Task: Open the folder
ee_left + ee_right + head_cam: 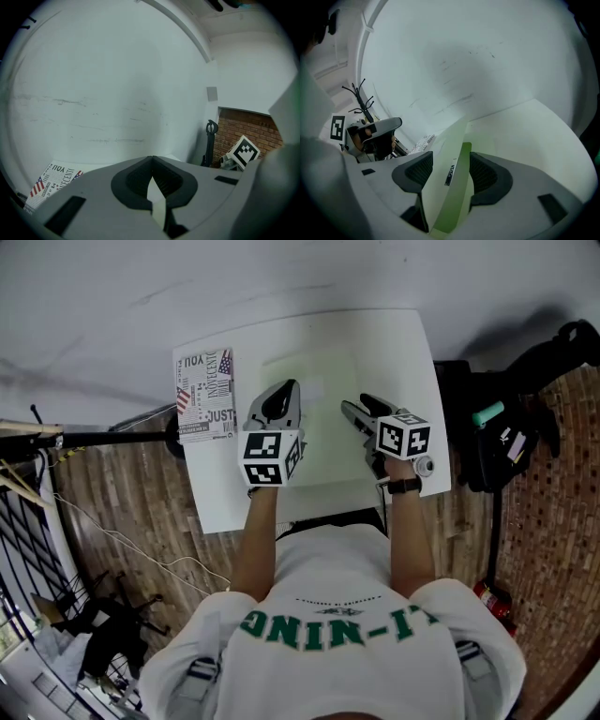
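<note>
A pale green, see-through folder (323,367) lies flat in the middle of the white table (394,343). My left gripper (286,390) rests at the folder's near left part; in the left gripper view its jaws (151,161) meet at the tips with a thin pale sheet of the folder (158,206) pinched between them. My right gripper (361,409) is at the folder's right edge. In the right gripper view it stands open (450,159), and the folder's green edge (457,197), with a small label on it, runs up between the pads without either pad pressing on it.
A printed booklet (206,395) lies at the table's left edge. Dark bags (516,437) stand on the brick floor to the right, with a red extinguisher (497,601) nearer me. A black stand (94,437) reaches in from the left. A white wall lies beyond the table.
</note>
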The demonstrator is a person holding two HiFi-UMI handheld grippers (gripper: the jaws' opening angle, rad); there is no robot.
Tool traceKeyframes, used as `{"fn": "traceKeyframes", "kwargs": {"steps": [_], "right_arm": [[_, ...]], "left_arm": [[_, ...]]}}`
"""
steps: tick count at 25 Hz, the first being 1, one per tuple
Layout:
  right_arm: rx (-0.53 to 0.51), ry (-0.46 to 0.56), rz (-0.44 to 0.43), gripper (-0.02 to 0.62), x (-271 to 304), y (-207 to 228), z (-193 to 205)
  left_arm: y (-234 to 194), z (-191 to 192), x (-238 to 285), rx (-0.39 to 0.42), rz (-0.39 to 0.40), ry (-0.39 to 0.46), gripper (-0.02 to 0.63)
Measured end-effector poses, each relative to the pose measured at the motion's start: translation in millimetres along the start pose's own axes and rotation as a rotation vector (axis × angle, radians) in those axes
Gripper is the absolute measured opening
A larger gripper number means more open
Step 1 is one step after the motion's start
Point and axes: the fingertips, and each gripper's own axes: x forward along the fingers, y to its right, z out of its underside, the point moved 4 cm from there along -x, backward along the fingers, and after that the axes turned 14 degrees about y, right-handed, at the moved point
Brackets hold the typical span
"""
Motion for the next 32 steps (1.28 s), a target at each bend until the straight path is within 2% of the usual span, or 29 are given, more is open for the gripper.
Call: {"fn": "traceKeyframes", "kwargs": {"steps": [7,12,16,24,32], "right_arm": [[0.089,-0.061,-0.027,0.248,1,6,17],[0.127,-0.021,-0.008,0.144,-5,9,13],[0.130,0.002,-0.007,0.089,-10,3,5],[0.122,0.032,-0.039,0.071,-19,-19,-8],[0.098,0.047,-0.084,0.058,-17,-54,-20]], "left_arm": [[-1,8,-3,0.006,-0.025,-0.018,0.015],[1,7,-11,0.011,-0.037,-0.014,0.015],[2,3,-17,0.018,-0.045,-0.008,0.015],[8,-10,-37,0.035,-0.055,0.018,0.015],[-4,-34,-74,0.050,-0.106,0.067,0.015]]}}
